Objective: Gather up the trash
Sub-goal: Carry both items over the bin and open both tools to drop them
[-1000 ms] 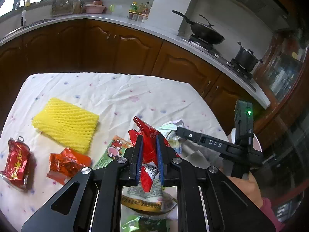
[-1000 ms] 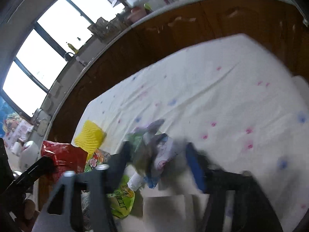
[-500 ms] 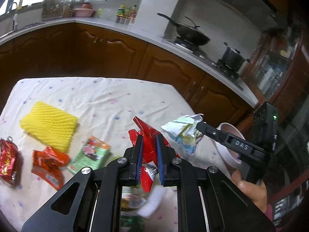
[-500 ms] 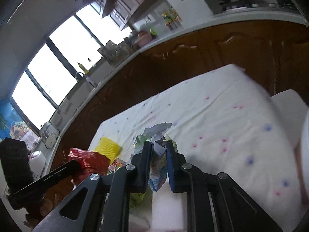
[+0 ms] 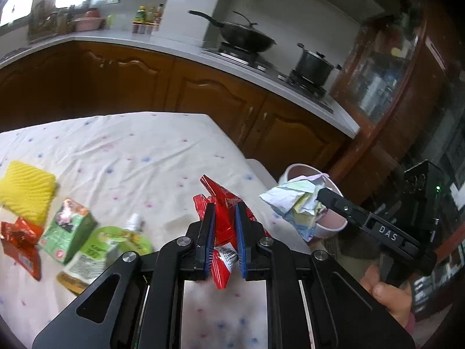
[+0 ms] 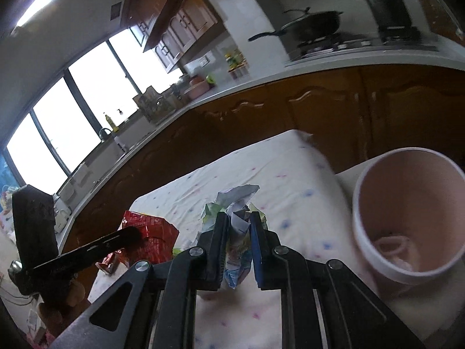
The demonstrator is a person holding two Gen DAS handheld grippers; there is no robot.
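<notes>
My left gripper is shut on a red snack wrapper and holds it above the table's right part. My right gripper is shut on a crumpled white and green paper wrapper; in the left wrist view that wrapper hangs just at the near rim of a pink bin. In the right wrist view the pink bin stands to the right, off the table's edge, with a little trash at its bottom.
On the white dotted tablecloth lie a yellow foam net, an orange wrapper, a green carton and a green pouch. Wooden cabinets and a stove with pans stand behind.
Both grippers have swung right toward the pink bin with their wrappers. The right gripper closed on the crumpled paper and lifted it off the table.
</notes>
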